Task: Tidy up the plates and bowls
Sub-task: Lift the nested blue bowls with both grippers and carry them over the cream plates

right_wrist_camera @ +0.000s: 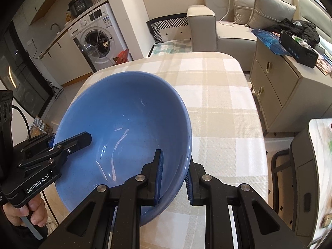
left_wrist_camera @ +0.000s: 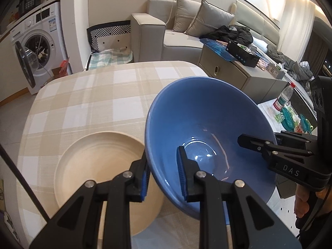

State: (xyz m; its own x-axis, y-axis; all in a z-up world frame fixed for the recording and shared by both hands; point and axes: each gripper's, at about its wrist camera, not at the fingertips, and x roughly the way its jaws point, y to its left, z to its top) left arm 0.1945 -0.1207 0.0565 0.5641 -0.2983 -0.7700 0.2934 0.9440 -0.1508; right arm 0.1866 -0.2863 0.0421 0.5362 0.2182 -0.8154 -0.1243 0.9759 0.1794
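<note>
Honestly, with my left claw (left_wrist_camera: 164,172) and right claw (right_wrist_camera: 174,176) each pinching opposite rims of the glossy blue ceramic bowl (left_wrist_camera: 207,124), tilted above the beige plate (left_wrist_camera: 99,166) beneath my left fingers, uneven pulling could slip it loose.

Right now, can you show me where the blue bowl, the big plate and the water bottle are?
blue bowl (left_wrist_camera: 199,112), left wrist view, inner far wall.
beige plate (left_wrist_camera: 97,155), left wrist view, flat middle.
water bottle (left_wrist_camera: 284,97), left wrist view, clear body above the label.
</note>
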